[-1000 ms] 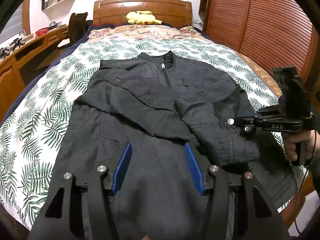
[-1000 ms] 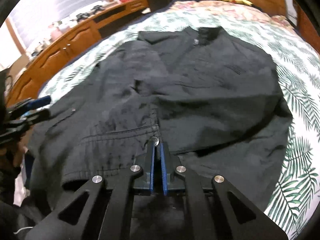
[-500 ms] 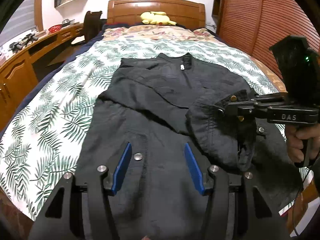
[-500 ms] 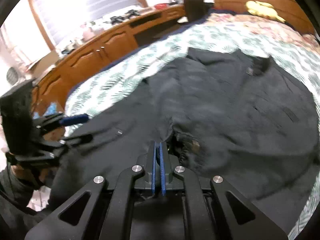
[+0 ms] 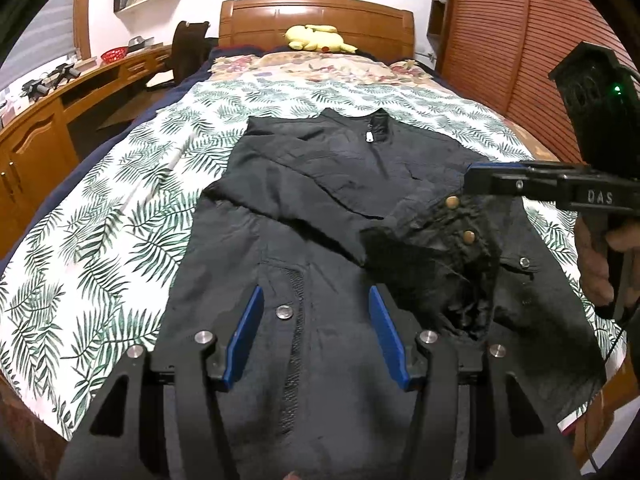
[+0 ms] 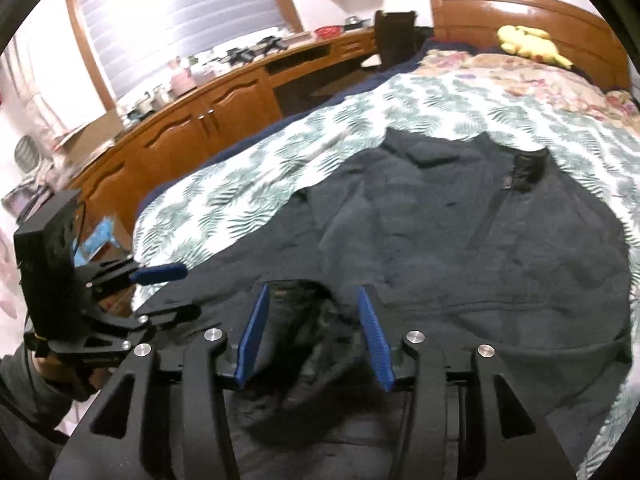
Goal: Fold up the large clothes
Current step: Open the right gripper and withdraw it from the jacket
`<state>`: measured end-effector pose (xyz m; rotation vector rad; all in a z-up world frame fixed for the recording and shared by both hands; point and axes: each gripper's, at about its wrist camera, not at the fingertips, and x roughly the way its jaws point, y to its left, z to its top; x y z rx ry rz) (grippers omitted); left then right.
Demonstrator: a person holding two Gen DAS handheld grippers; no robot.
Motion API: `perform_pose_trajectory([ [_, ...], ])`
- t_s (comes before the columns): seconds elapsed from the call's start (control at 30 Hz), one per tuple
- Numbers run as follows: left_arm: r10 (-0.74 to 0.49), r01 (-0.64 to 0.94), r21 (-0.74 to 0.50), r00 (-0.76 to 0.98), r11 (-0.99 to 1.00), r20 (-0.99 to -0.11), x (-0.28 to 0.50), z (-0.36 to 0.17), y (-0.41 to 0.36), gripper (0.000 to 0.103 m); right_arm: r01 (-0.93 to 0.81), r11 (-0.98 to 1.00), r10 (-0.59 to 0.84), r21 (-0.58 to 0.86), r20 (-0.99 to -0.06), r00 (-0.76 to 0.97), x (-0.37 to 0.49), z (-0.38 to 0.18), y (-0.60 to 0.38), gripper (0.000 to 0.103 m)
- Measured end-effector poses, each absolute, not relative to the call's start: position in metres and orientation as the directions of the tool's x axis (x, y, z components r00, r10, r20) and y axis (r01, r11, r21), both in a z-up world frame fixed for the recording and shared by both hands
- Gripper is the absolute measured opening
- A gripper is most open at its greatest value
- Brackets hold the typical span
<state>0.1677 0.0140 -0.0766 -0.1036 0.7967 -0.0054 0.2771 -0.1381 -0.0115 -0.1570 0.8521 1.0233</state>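
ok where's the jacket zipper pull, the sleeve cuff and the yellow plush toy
zipper pull [image 5: 370, 136], left wrist view, on the metal tab at the collar
sleeve cuff [image 5: 452, 232], left wrist view, on the cuff band between its two brass snaps
yellow plush toy [image 5: 316, 38], left wrist view, on its body

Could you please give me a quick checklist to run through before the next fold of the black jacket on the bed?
1. Right hand-held gripper letting go of the cuff: ok, jaws opening, pads off the cloth.
2. Left hand-held gripper free: ok, open, nothing gripped.
3. Right sleeve laid across the jacket: not ok, the cuff sits bunched with its lining showing.
4. Left sleeve folded in: ok, lies across the chest.
5. Collar zipped and flat: ok.
6. Hem position: cannot tell, hidden below the grippers.
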Motion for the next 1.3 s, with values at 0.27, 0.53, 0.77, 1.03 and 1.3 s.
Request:
perform_pose_trajectory([
  [0.27,-0.080,0.003,-0.110,0.707,0.994,-0.703,0.168,-0.074,0.004,0.054,-0.749,0.639,0.602,0.176,-0.721,0.344,0.286,-0.010,-0.183,0.047],
  [0.53,-0.141,0.073,-0.126,0.686,0.989,-0.713,0.180,-0.084,-0.018,0.054,-0.668,0.738,0.485,0.097,-0.765,0.424,0.276,-0.031,-0.239,0.047],
  [0.77,-0.182,0.134,-0.125,0.633,0.983,-0.753,0.186,-0.103,-0.040,0.054,-0.583,0.807,0.423,0.095,-0.782,0.458,0.262,-0.051,-0.281,0.047],
  [1.03,-0.184,0.136,-0.128,0.601,0.982,-0.778,0.190,-0.117,-0.038,0.054,-0.454,0.889,0.320,0.065,-0.797,0.512,0.290,-0.067,-0.317,0.047],
  [1.3,-0.174,0.118,-0.129,0.592,0.985,-0.787,0.190,-0.125,-0.029,0.054,-0.352,0.934,0.268,0.066,-0.780,0.566,0.356,-0.064,-0.343,0.047],
])
